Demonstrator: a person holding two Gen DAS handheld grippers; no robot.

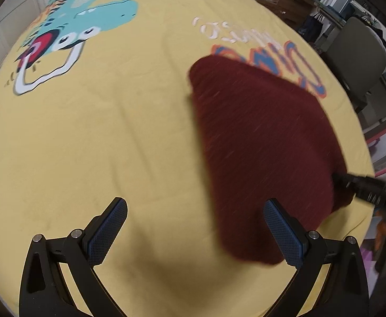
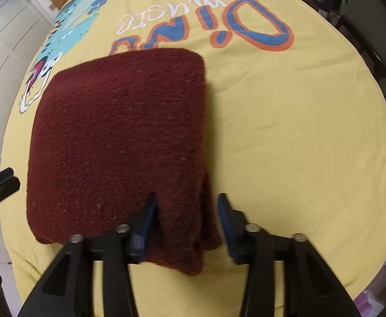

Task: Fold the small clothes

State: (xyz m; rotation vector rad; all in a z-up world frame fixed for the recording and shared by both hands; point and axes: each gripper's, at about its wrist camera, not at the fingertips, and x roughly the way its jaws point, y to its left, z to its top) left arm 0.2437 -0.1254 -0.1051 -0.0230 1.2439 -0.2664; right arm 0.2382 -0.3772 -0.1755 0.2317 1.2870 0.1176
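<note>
Cloth (image 2: 119,142) lies folded on the sheet (image 2: 285,137). Right tongs (image 2: 186,206), half open, straddle its 6 o'clock corner, probably to pinch it. Left tongs (image 1: 195,227) gape wide, empty.

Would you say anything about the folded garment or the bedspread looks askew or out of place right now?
Mostly tidy. The dark red knit garment lies folded in a neat block on the yellow bedspread. Only its near right corner, between the right gripper fingers, looks bunched, with layers sagging unevenly. The left gripper is open beside it.

Yellow dinosaur-print bedsheet (image 2: 285,132) — folded maroon garment (image 2: 119,137) on it.
</note>
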